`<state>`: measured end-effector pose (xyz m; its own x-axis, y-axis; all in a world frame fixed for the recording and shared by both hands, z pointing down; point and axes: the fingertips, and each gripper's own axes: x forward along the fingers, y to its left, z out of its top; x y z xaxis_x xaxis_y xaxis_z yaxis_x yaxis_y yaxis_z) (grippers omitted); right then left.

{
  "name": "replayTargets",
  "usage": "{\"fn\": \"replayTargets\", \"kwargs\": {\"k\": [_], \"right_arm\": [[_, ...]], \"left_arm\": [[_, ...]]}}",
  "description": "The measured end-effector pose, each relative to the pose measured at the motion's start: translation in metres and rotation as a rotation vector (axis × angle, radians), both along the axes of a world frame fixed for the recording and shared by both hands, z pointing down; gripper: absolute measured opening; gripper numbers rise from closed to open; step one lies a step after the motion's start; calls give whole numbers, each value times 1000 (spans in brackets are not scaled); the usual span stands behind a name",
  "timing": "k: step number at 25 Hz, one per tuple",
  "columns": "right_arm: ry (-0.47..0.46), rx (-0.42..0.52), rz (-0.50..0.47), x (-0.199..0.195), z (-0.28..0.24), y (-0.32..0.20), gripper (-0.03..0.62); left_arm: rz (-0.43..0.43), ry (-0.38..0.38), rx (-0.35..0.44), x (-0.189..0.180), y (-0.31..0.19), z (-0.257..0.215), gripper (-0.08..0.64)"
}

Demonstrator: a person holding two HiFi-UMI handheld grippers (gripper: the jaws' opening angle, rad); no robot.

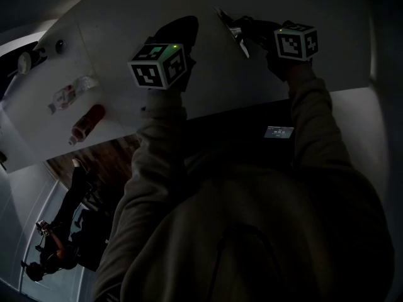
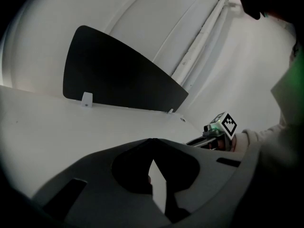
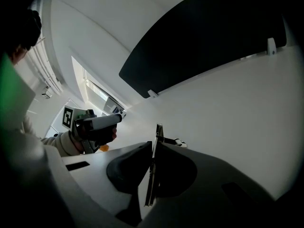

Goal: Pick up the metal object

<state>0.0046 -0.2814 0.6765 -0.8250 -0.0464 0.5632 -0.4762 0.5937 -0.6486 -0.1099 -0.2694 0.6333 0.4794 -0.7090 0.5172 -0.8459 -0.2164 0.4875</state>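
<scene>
The metal object (image 3: 152, 167) is a thin flat strip, and it stands on edge between the jaws of my right gripper (image 3: 155, 141), which is shut on it. In the head view the metal object (image 1: 241, 43) shows as a pale glint above the white table (image 1: 113, 24), in front of the right gripper (image 1: 247, 29). My left gripper (image 1: 181, 25) hovers over the table to the left of it. In its own view the left gripper (image 2: 151, 141) has its jaws together with nothing between them.
A black upright panel (image 2: 118, 75) stands along the table's far side. At the table's left end lie a reddish bottle (image 1: 88, 121) and a packet (image 1: 66, 96). The table's near edge (image 1: 208, 113) runs just ahead of my sleeves.
</scene>
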Motion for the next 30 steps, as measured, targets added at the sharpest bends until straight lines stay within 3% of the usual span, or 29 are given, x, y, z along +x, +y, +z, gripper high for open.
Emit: {"fn": "replayTargets", "kwargs": {"k": [14,24,30], "right_arm": [[1,79,3,-12,-41,-22,35],[-28,106,1,-19,-68,-36,34],[-46,197,-4,-26,-114,-49,34]], "left_arm": [[-76,-14,43,-34,6,-32,3],[-47,-40,59,-36,11,-58,3],[-76,-55,122,-52,2,-92,3]]}}
